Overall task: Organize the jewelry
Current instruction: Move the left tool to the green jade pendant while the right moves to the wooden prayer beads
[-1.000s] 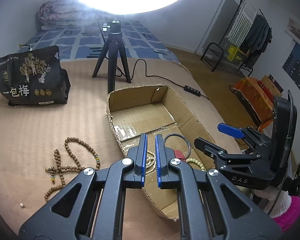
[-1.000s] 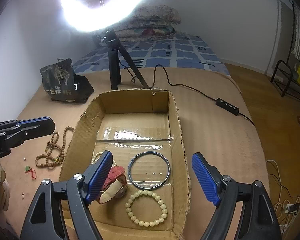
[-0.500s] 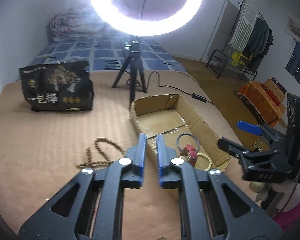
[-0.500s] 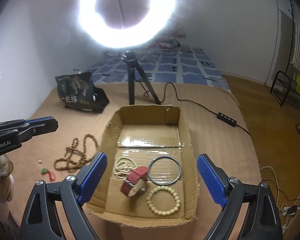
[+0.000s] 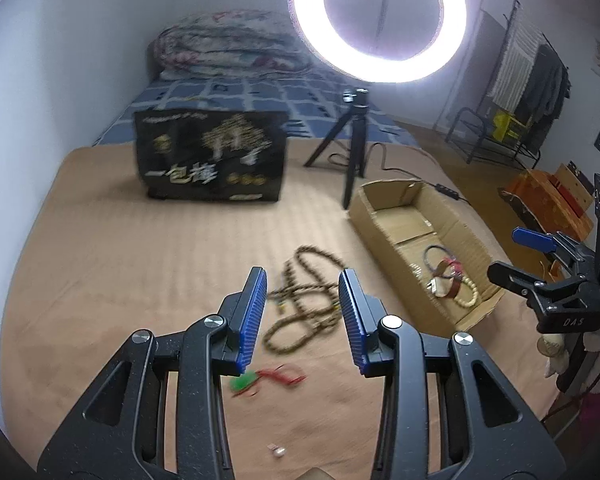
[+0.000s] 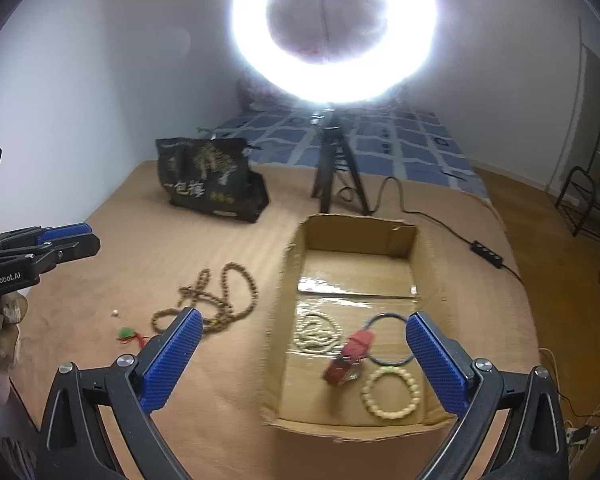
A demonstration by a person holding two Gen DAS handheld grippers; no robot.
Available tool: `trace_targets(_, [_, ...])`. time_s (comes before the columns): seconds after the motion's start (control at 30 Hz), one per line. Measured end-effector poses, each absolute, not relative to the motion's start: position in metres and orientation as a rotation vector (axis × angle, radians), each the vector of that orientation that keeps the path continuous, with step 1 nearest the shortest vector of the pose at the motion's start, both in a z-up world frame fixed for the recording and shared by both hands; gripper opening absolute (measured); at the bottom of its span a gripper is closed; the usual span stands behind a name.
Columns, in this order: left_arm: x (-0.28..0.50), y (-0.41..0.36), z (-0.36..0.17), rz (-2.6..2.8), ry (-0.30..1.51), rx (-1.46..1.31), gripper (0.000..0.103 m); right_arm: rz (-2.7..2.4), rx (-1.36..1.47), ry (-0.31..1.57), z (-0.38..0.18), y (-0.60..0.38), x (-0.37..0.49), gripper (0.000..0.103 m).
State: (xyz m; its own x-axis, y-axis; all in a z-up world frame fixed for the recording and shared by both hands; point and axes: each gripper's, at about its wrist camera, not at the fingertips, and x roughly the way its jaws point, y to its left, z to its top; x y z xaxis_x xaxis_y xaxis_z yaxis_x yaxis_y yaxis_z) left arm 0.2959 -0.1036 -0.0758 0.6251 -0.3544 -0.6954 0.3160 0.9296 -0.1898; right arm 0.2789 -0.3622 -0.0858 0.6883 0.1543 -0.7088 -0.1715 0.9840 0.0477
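Observation:
A cardboard box [image 6: 416,248] on the tan bed cover holds a red watch [image 6: 350,356], a dark ring bangle [image 6: 384,315], a pale bead bracelet [image 6: 392,415] and a cream bead string [image 6: 316,334]. My right gripper [image 6: 303,320] hangs above the box's near end, jaws opening wide and empty. Left of the box lie a brown wooden bead necklace [image 5: 290,270], a green pendant on red cord [image 5: 244,380] and a tiny pearl piece [image 5: 278,451]. My left gripper [image 5: 303,280] hovers over the necklace, jaws opening, nothing between them.
A black snack bag [image 5: 210,160] stands at the back left. The ring light's tripod [image 5: 354,152] stands just behind the box, and its cable with a switch [image 6: 486,250] trails right. A folded quilt lies at the bed's far end.
My left gripper swung left from the box to above the wooden necklace and went from shut to open. My right gripper drew back and up from the box and spread wider.

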Motion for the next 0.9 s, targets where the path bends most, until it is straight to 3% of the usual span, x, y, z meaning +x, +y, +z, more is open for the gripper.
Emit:
trace_targets(0.4, [0.282, -0.036, -0.127, -0.344, 0.906, -0.121, 0.038, 0.294, -0.05, 0.861, -0.11, -0.305, 0.296, 0.103])
trace_targets(0.9, [0.277, -0.054, -0.179, -0.462, 0.995, -0.062, 0.038, 0.334, -0.068, 1.02, -0.157, -0.251, 0.347, 0.103])
